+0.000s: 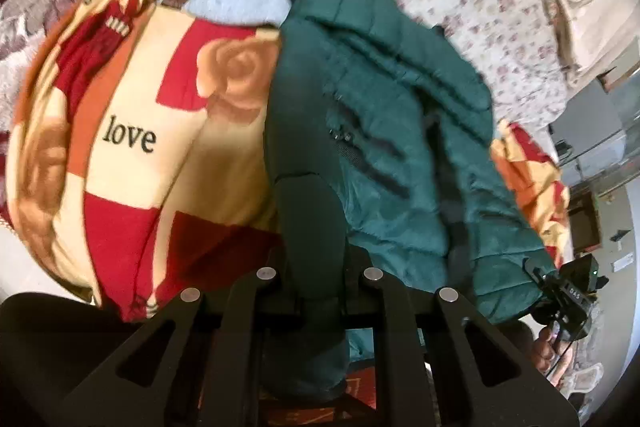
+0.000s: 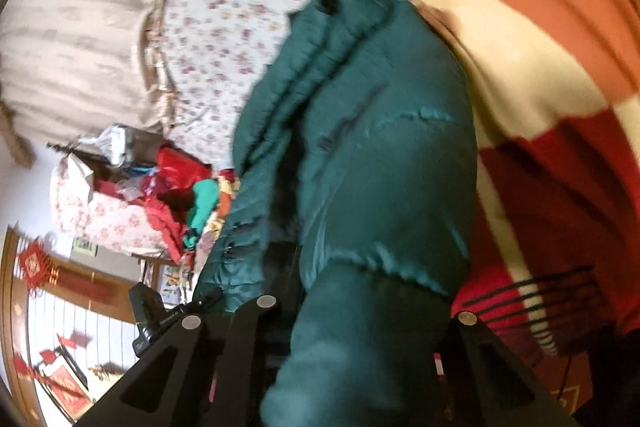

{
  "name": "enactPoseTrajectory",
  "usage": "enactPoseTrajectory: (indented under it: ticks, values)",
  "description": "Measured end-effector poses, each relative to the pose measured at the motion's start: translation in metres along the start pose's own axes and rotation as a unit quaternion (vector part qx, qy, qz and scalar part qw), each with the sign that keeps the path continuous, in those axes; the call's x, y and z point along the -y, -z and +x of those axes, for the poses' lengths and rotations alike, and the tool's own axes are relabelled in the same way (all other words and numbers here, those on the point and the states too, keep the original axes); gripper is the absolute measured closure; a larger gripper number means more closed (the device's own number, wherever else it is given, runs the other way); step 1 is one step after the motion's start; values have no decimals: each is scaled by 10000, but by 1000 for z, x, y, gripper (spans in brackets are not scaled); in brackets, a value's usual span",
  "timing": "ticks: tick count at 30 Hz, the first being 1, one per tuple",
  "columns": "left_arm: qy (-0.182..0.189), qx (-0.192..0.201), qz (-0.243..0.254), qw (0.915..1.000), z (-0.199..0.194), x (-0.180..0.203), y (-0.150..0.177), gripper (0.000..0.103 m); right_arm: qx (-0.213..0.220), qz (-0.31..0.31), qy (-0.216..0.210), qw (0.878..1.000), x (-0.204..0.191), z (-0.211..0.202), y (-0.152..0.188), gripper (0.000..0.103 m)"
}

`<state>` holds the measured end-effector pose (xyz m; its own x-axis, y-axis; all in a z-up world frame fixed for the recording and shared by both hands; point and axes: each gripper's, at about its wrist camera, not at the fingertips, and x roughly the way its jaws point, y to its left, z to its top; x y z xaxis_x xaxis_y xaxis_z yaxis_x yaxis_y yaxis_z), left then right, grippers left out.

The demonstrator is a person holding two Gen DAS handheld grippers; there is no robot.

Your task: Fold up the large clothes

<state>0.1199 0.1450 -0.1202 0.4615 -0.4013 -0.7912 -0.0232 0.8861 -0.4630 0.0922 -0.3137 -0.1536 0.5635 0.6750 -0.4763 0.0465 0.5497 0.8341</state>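
Jaws on my left gripper pinch a dark fold of the green jacket, which lies across the blanket on the bed. From the right wrist, jacket fabric bulges between my right gripper arms; it seems clamped, fingertips hidden. I'd lift both edges evenly and keep the fabric taut so the fold lands straight

Quilted green jacket of faintly glossy cloth on soft matt printed blanket; matt black fingers.
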Motion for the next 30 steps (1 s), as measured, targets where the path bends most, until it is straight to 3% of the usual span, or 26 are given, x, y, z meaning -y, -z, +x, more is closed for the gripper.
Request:
enactPoseTrajectory:
  ticks: [10,15,21,30]
  values:
    - [341,60,-189,9992,-61,-19,47,93,-191,-342,-301,9988,-26,-53,51,88]
    - [304,205,-166,9992,-80,-13,53,93,-149,-427,-396,9982,-39,-58,52,88]
    - [421,557,39,9976,-88,12,11,93,26,-699,-584,9958,-73,-50,8,88]
    - [-129,863,172,9960,-45,39,-101,92,464,-867,-253,9948,-104,-14,-93,88]
